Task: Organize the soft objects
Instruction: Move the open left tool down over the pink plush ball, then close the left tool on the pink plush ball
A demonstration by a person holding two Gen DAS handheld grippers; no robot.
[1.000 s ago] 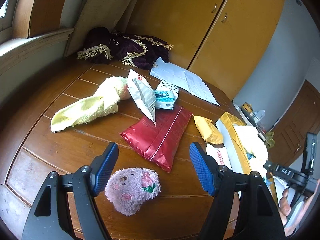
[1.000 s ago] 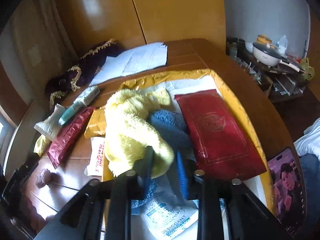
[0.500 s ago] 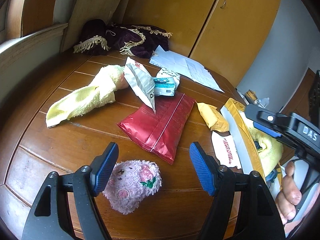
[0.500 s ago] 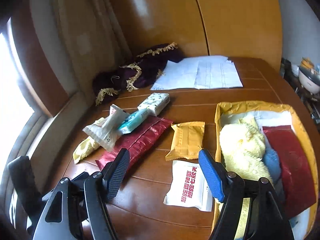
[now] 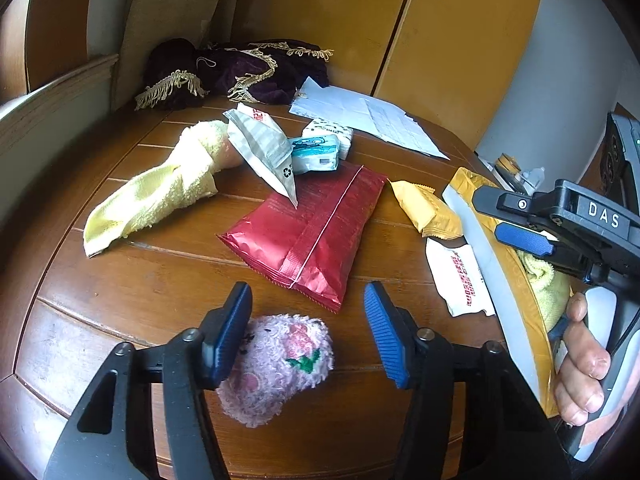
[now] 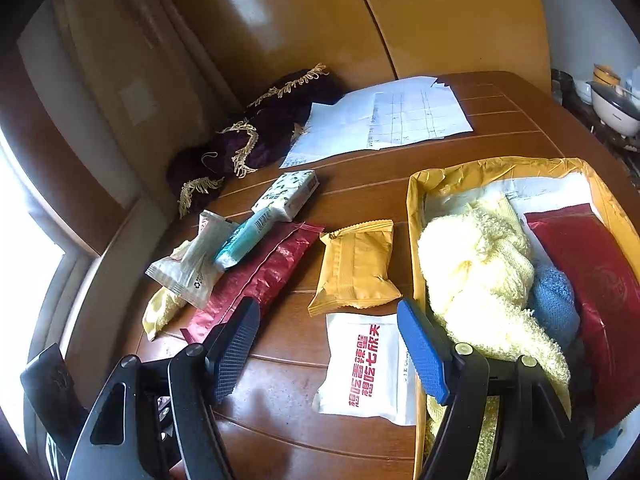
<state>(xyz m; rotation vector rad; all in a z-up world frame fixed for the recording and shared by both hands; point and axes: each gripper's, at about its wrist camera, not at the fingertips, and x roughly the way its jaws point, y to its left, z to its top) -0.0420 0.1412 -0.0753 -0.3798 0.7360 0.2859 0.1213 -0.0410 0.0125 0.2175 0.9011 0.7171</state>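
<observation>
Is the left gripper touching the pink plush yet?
Cannot tell. In the left wrist view the open left gripper straddles the pink plush; its left pad overlaps the fuzz.

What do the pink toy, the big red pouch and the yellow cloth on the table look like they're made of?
Pink toy: fuzzy plush, judging by its shaggy pile and stitched patches.
Red pouch: glossy foil or plastic film, likely; it shows creases, glare and a crimped seam.
Yellow cloth: terry-like fabric, matte, with a looped nap and limp folds.
</observation>
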